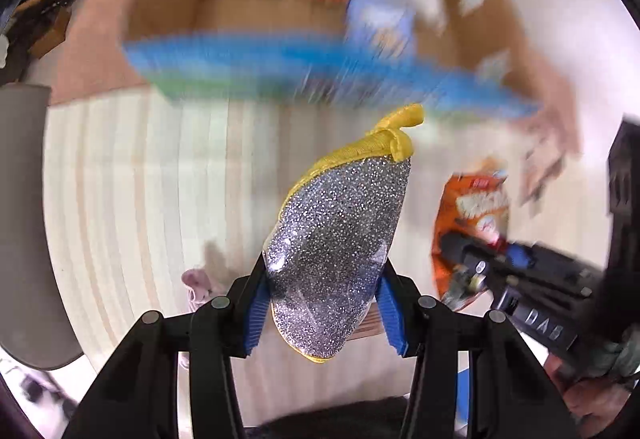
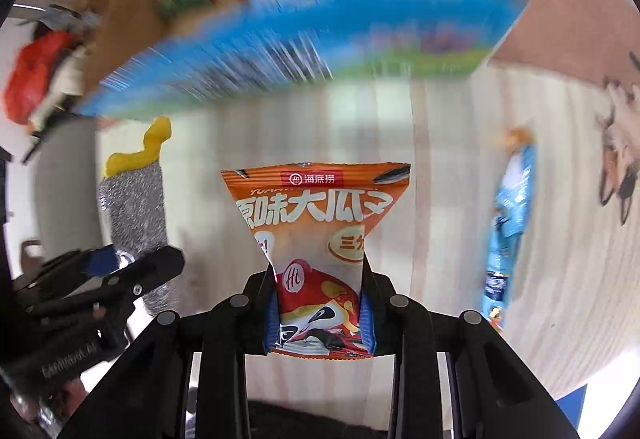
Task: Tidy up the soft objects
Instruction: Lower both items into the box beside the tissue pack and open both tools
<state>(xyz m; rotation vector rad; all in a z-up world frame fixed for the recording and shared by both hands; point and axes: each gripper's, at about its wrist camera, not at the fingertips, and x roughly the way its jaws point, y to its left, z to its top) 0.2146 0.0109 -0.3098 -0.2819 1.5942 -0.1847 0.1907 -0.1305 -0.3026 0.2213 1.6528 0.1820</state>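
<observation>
Claws both carry loads: our left claw [image 1: 324,303] pinches a glittery mitt [image 1: 336,239], our right claw [image 2: 320,315] an orange snack bag [image 2: 320,239], both aloft near the cardboard box [image 1: 168,11]. Thin pinches could slip mid-swing, dropping either short.

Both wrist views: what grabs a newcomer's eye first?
The glittery silver scrub pad with yellow trim, clamped upright in the left tool, fills the centre of the left view. In the right view, the right tool pinches an orange snack packet dead centre. Ahead of both, a blurred blue-edged cardboard box holds mixed packets.
</observation>
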